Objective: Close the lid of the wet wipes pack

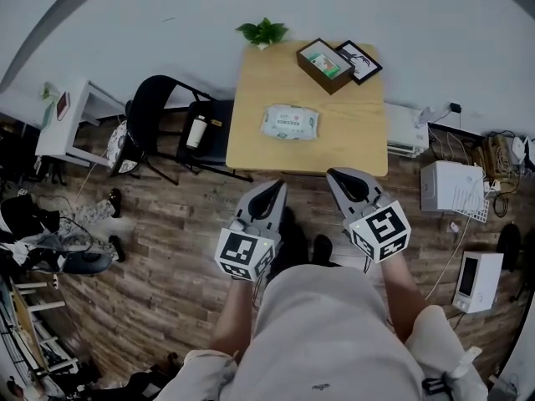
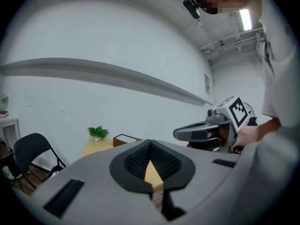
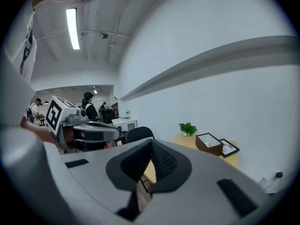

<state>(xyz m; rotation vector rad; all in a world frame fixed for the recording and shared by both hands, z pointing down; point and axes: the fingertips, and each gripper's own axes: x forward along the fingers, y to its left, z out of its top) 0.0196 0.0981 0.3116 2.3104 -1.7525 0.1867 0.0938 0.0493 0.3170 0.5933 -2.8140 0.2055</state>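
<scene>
Left gripper (image 1: 274, 187) and right gripper (image 1: 338, 176) both pinched shut, empty, short of the table (image 1: 251, 153); wet wipes pack (image 1: 289, 123) lies ahead, box (image 1: 324, 64) beyond it, chair (image 1: 159, 107) off left.

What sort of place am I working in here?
Probably a shared office or lab workroom: a small wooden table holding the wet wipes pack against a bare white wall, a black folding chair beside it, and people further back, with a strip light overhead.

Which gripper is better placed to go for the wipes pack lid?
Left, marginally. The left gripper points nearly straight at the wet wipes pack; the right gripper sits off to its side. Neither is over the pack yet.
</scene>
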